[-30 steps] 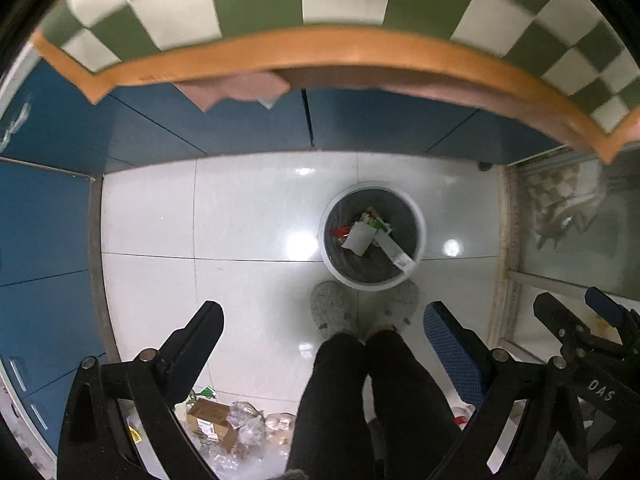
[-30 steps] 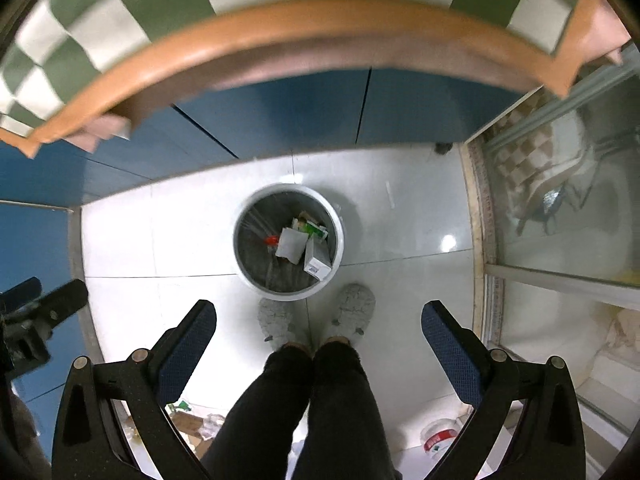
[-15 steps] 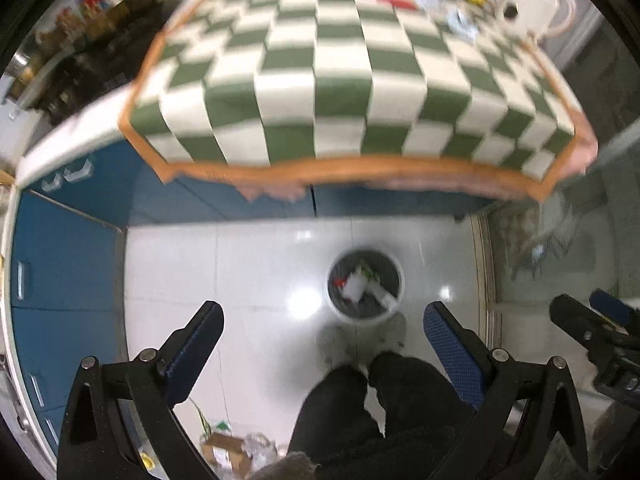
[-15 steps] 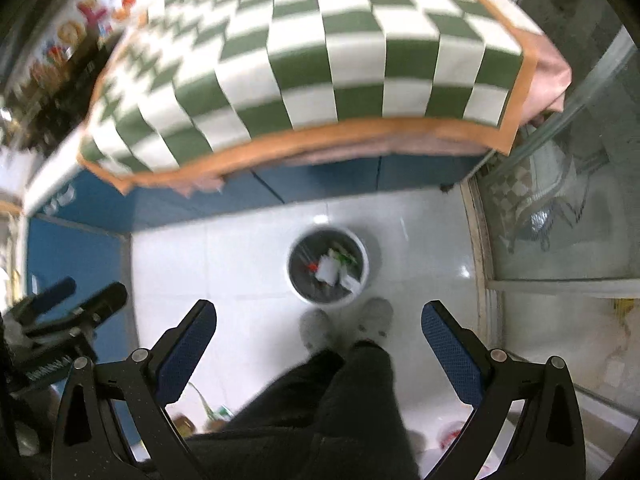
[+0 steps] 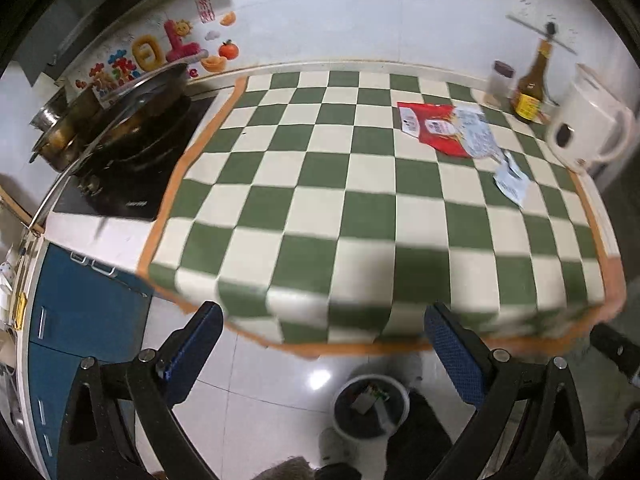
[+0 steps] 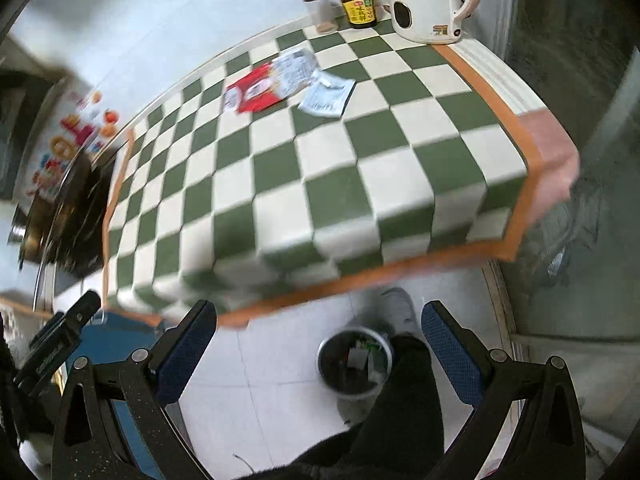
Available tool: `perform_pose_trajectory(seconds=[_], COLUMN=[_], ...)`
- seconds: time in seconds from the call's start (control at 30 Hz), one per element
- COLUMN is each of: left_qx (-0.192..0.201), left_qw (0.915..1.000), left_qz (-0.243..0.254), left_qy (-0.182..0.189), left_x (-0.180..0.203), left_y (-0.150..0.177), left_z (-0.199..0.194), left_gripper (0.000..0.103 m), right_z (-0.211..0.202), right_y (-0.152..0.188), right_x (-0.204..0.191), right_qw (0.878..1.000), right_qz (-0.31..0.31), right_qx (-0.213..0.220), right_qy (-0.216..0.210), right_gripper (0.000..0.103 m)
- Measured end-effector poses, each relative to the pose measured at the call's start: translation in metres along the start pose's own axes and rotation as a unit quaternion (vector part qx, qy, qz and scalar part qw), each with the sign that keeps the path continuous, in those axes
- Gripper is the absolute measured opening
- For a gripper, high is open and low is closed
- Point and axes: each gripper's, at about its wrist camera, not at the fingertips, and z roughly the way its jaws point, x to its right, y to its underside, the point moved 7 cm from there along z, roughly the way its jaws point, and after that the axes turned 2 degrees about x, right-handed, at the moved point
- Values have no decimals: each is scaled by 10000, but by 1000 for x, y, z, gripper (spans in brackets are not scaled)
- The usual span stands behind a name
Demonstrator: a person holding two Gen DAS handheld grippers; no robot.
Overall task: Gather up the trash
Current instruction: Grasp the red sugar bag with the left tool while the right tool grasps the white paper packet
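A red and white wrapper (image 5: 444, 129) and a small white packet (image 5: 511, 179) lie at the far right of the green-checked counter cloth (image 5: 360, 216); both also show in the right wrist view, wrapper (image 6: 268, 82) and packet (image 6: 328, 98). A grey bin (image 5: 370, 406) with trash in it stands on the floor below, also in the right wrist view (image 6: 354, 360). My left gripper (image 5: 322, 344) is open and empty, above the counter's front edge. My right gripper (image 6: 318, 340) is open and empty, likewise short of the counter.
A white kettle (image 5: 588, 128), a brown sauce bottle (image 5: 532, 92) and a small jar (image 5: 498, 88) stand at the back right. A stove with a wok (image 5: 132, 120) is on the left. Blue cabinets (image 5: 80, 320) are below. My legs stand by the bin.
Both grippers have risen and tilted up from looking down at the bin and floor to looking across the countertop. Both stayed open and empty.
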Motion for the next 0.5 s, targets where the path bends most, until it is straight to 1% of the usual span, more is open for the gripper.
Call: perform_pose_trajectory(seconds=[0.03, 0.1, 0.13, 0.17, 0.23, 0.27, 0.3, 0.37, 0.4, 0.43, 0.47, 0.5], left_qx=[-80, -296, -439, -550, -805, -901, -1003, -1146, -1189, -1212, -1220, -1239], left_qw=[10000, 9994, 9987, 9981, 9957, 9945, 9929, 9903, 9893, 9885, 9879, 9873], left_qz=[-3, -23, -51, -84, -174, -204, -258, -391, -451, -498, -534, -554], left_qy=[-17, -182, -247, -282, -424, -496, -580, -682, -713, -753, -797, -821], left_x=[5, 19, 26, 32, 45, 49, 54, 60, 62, 65, 67, 70], left_y=[-9, -28, -36, -42, -56, -62, -68, -80, -85, -90, -94, -99], left_z=[11, 42, 59, 72, 105, 116, 131, 156, 165, 173, 182, 190], left_gripper=[103, 103, 103, 103, 103, 103, 103, 103, 103, 103, 103, 103], right_z=[18, 54, 78, 97, 145, 168, 185, 219, 228, 235, 237, 237], right_y=[-24, -67, -93, -112, -160, -180, -195, -224, -231, -241, -249, -253], right_x=[5, 13, 16, 18, 16, 12, 9, 1, -2, -5, -5, -4], right_qw=[10000, 9998, 9996, 9994, 9988, 9981, 9977, 9970, 9965, 9937, 9893, 9860], right_qz=[20, 58, 63, 65, -67, -169, -243, -417, -551, -847, -1124, -1293], right_qx=[-20, -96, -174, -226, -291, -322, -353, -351, -290, -93, 98, 234], right_qy=[50, 141, 223, 272, 397, 491, 525, 552, 550, 724, 928, 1030], right_gripper=[103, 103, 103, 103, 102, 100, 95, 82, 76, 58, 29, 19])
